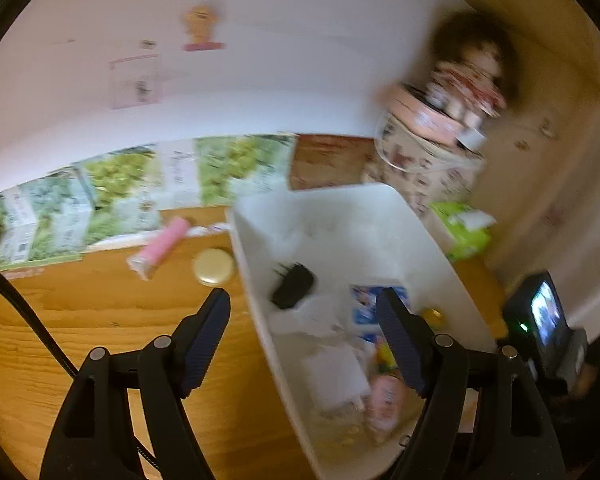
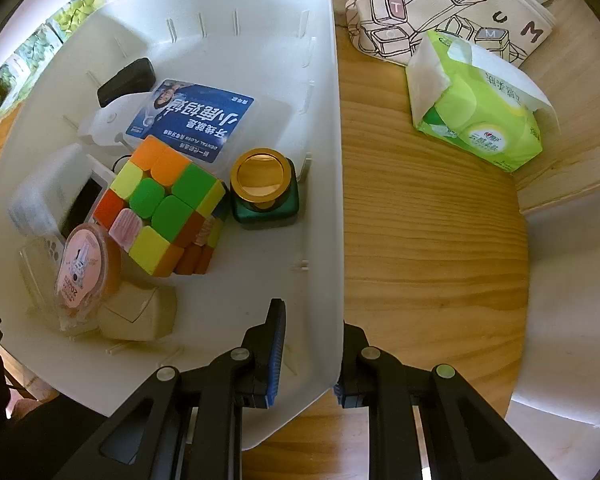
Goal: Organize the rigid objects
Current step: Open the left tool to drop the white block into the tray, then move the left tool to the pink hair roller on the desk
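White plastic bin [image 2: 332, 160] – crowded with cube [image 2: 160, 204], green jar [image 2: 265, 196]

The right gripper [image 2: 306, 354] straddles the near right wall of the white bin [image 2: 324, 80], one finger inside, one outside. Inside lie a scrambled cube [image 2: 160, 204], a gold-capped green bottle [image 2: 265, 192] and a blue floss box [image 2: 196, 120]. A green tissue pack [image 2: 476, 120] sits on the worktop [image 2: 428, 248] beside the bin.

In the right wrist view, the blue-labelled clear box [image 2: 204, 120] carries upside-down Chinese characters and small print "DENTAL FLOSS". The cream fabric bag [image 2: 440, 4] shows drawn keycaps lettered T, U and M. Print on the green tissue pack [image 2: 476, 120] is Chinese.
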`<control>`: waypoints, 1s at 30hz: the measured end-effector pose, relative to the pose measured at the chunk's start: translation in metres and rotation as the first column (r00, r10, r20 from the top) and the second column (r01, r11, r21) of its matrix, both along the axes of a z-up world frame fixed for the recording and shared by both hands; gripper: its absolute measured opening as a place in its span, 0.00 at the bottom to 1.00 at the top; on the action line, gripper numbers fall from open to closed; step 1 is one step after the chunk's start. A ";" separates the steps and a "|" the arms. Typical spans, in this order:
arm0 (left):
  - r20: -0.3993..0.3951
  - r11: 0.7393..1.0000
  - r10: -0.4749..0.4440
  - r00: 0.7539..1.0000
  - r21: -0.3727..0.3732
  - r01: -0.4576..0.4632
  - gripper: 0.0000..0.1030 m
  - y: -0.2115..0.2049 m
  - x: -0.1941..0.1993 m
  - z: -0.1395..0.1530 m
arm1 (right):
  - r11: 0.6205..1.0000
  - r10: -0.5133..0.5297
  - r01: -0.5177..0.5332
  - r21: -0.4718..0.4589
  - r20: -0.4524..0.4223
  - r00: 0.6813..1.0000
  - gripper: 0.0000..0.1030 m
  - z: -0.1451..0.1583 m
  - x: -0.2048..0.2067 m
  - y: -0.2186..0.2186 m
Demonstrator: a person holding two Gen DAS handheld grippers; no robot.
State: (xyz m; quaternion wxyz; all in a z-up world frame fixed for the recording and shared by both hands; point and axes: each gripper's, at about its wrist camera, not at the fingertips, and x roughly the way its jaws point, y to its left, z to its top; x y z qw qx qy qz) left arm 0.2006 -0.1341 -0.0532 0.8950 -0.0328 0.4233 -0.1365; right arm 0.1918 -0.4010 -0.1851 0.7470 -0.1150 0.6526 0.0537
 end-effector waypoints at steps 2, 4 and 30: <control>0.003 0.999 0.031 1.000 0.012 -0.031 0.76 0.012 0.005 0.001 | 1.000 0.000 0.000 -0.005 -0.002 1.000 0.21 -0.001 0.000 0.001; 0.006 0.997 0.070 0.998 0.035 -0.070 0.76 0.027 0.013 0.001 | 1.000 -0.001 0.001 -0.008 -0.004 1.000 0.21 -0.002 0.001 0.002; -0.252 0.890 0.053 0.966 0.450 0.069 0.76 0.074 0.155 -0.097 | 0.996 -0.080 0.077 -0.044 -0.079 0.994 0.21 -0.030 0.017 0.003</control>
